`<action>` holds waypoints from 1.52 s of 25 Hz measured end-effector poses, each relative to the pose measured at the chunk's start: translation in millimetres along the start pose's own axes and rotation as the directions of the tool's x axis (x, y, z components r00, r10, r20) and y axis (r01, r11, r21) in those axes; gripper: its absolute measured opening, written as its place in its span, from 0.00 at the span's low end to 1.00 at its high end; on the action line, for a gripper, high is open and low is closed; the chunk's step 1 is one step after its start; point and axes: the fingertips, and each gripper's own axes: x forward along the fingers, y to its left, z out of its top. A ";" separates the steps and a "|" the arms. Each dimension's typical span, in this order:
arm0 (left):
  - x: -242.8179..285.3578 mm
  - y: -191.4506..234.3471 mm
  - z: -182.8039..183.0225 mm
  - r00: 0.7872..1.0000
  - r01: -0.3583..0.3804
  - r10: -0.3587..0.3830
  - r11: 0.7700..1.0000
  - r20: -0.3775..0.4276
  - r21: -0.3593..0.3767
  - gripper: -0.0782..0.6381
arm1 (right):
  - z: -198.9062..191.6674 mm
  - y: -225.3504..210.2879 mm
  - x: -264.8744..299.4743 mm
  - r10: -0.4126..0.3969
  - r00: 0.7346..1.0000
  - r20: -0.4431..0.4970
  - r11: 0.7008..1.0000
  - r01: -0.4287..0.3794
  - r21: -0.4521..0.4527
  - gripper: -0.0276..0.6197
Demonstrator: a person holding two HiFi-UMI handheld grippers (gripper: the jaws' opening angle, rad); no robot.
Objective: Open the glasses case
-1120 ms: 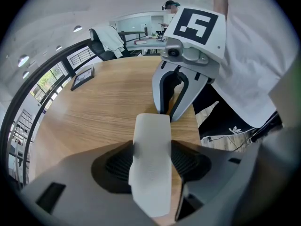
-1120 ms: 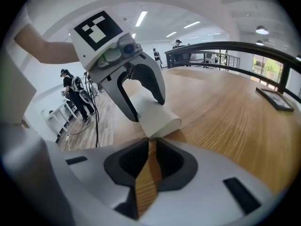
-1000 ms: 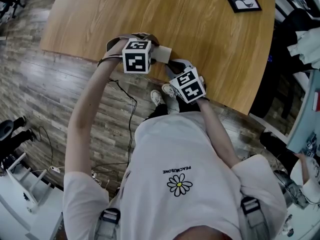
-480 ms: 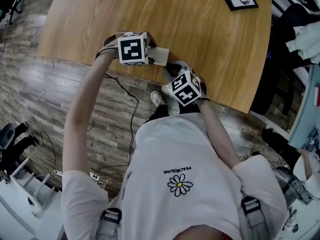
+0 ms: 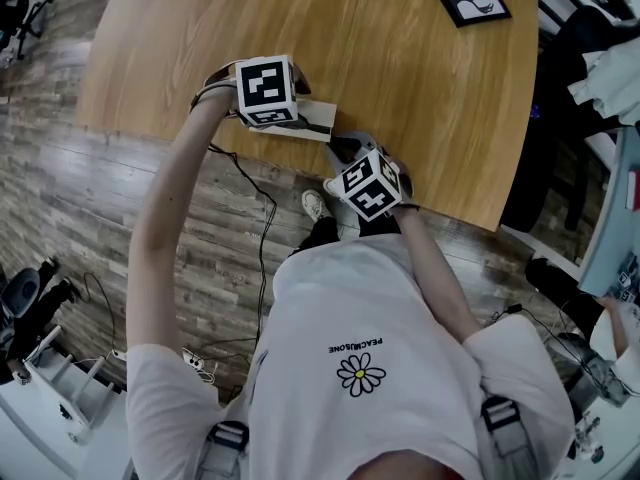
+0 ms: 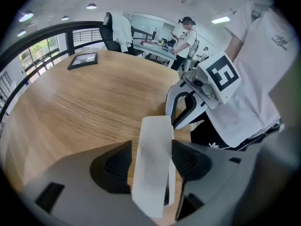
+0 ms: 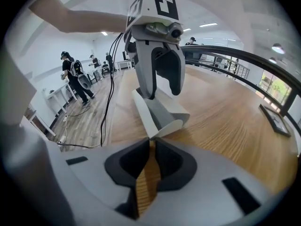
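Two grippers, left (image 6: 151, 160) and right (image 7: 150, 147), pinch glasses case (image 7: 164, 112).

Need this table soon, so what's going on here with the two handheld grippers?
A person standing at the wooden table is opening a white glasses case with a gripper in each hand. The left gripper is clamped on the case's flap and holds it up off the body. The right gripper, its jaws nearly together, appears to pinch the case's near end to steady it. The case looks partly open, not yet fully open.
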 end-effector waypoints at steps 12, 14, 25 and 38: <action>-9.5 45.3 -6.1 0.939 -0.344 0.343 0.938 0.018 0.046 0.38 | 0.5 1.4 1.3 0.002 1.000 -0.004 1.000 -0.002 -0.029 0.12; -10.1 48.2 -6.6 0.928 -0.373 0.372 0.927 0.028 0.040 0.39 | 0.5 0.9 1.3 0.001 1.000 -0.002 0.999 -0.001 -0.032 0.12; -21.0 33.4 1.4 0.925 -0.371 0.371 0.929 0.079 -0.008 0.47 | 3.3 1.8 -2.6 -0.005 1.000 0.013 0.999 0.005 -0.047 0.12; -107.3 10.6 35.7 0.780 -0.544 0.569 0.822 0.260 -0.168 0.46 | 79.1 -36.8 -72.0 -0.098 0.964 0.245 0.994 0.108 -0.028 0.13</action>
